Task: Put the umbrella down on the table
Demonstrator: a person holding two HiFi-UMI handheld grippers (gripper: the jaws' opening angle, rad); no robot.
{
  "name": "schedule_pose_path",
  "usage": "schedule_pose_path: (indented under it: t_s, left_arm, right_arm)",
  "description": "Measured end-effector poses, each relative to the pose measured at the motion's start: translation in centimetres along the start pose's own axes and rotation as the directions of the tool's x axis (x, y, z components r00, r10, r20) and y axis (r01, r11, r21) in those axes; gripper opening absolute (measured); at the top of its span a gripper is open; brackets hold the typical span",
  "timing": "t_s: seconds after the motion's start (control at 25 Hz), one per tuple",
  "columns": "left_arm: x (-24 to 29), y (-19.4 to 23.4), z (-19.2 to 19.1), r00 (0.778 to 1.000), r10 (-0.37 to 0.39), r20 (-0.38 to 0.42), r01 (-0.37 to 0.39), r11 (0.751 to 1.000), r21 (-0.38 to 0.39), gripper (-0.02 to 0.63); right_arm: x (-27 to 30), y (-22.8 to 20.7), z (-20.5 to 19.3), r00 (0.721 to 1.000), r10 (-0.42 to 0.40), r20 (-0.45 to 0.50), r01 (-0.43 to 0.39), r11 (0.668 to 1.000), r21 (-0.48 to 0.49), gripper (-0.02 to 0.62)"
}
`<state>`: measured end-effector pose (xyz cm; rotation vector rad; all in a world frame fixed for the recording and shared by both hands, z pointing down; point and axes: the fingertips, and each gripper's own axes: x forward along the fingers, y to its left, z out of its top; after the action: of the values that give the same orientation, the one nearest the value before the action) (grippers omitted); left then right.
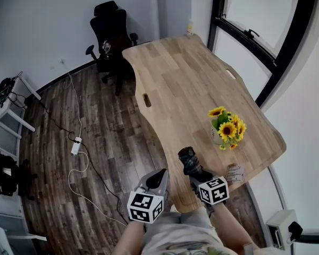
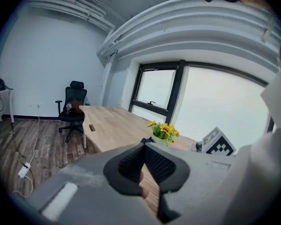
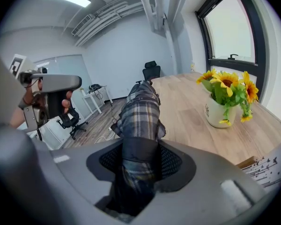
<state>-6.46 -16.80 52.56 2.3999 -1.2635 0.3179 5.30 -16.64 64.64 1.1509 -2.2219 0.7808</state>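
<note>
The folded plaid umbrella (image 1: pixel 190 160) sticks out from my right gripper (image 1: pixel 195 172), whose jaws are shut on its lower end. It hangs just above the near edge of the wooden table (image 1: pixel 186 84). In the right gripper view the umbrella (image 3: pixel 140 111) points out over the tabletop between the dark pads of the right gripper (image 3: pixel 139 159). My left gripper (image 1: pixel 160 176) floats beside it, left of the table edge and over the floor. In its own view the left gripper (image 2: pixel 143 147) has its pads meeting at the tips with nothing held.
A white pot of sunflowers (image 1: pixel 227 127) stands on the table to the right of the umbrella. A printed card (image 1: pixel 235 172) lies at the near table edge. A black office chair (image 1: pixel 110 31) sits at the far end. A power strip and cables (image 1: pixel 76 145) lie on the wood floor.
</note>
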Motion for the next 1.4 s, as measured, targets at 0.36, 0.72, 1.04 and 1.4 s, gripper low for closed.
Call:
schedule_pose_path:
  t_s: [0.36,0.72,1.04,1.4]
  left_arm:
    - [-0.1,0.5,-0.4,1.000,0.016,-0.010,-0.016,1.000,-0.009,-0.002]
    - [-0.1,0.5,-0.8,1.000,0.019,-0.019,-0.019,1.000,-0.009,-0.002]
    - [-0.1,0.7,-1.0,0.999,0.023,-0.025,-0.023,1.000,-0.014,-0.002]
    - [0.0,0.8,-1.2,0.999,0.017,-0.028,-0.018,1.000,-0.016,-0.002]
  right_arm:
    - [1.6,-0.4,-1.3,0.999,0.000,-0.050,0.000,1.000,-0.003,0.178]
    - [3.0,-1.2,-2.8,0.995,-0.004,-0.102,0.006,1.000,0.023,0.179]
    - [4.3,-1.7,-4.3,0.988,-0.010,-0.152,0.017,0.999,0.044,0.179]
    - [5.0,-1.8,-5.2,0.983,-0.017,-0.184,0.025,0.999,0.044,0.179]
